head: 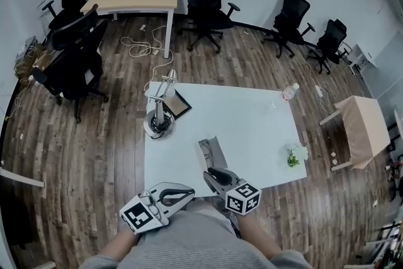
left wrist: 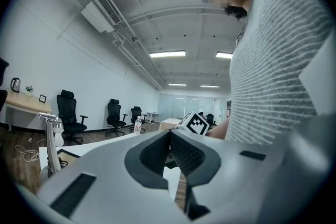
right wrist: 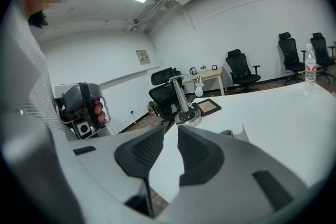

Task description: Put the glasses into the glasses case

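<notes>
left gripper [left wrist: 170,131] hovering off the table's near edge, jaws pressing together, empty | right gripper [right wrist: 169,128] pointing over white table [head: 252,129], jaws gaping narrowly, empty | glasses case [head: 211,149] sitting just ahead of it | glasses not discernible
</notes>
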Demonstrator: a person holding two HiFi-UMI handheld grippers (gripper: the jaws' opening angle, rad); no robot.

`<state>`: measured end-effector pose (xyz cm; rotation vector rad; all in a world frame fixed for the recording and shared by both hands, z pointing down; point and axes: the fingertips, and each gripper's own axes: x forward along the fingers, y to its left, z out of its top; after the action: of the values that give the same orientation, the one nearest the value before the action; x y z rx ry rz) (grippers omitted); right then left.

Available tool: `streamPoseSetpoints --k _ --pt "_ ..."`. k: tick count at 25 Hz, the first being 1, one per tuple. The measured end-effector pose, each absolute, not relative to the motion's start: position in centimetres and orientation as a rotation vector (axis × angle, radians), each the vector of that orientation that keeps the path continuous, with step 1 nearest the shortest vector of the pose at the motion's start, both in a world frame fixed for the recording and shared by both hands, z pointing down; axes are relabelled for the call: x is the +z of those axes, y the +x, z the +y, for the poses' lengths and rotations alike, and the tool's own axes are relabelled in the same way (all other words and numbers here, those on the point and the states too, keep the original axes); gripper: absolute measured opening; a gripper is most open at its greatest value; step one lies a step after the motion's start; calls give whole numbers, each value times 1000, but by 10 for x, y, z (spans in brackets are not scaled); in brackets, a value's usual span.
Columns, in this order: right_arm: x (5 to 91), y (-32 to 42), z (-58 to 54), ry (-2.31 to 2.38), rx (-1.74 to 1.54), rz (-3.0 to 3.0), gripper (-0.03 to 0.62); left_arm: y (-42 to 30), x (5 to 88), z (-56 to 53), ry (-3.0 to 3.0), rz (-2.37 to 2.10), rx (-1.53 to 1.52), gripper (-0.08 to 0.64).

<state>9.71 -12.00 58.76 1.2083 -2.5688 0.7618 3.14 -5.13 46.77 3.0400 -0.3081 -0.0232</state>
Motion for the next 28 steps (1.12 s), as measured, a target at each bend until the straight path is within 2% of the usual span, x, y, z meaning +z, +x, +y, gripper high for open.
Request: streamPoseSetpoints --k 7,28 --pt "577 98 -115 1181 698 -2616 15 33 466 -53 3034 -293 -28 11" --pt "584 96 -110 1110 685 -2585 14 37 467 -49 3035 -289 -20 11"
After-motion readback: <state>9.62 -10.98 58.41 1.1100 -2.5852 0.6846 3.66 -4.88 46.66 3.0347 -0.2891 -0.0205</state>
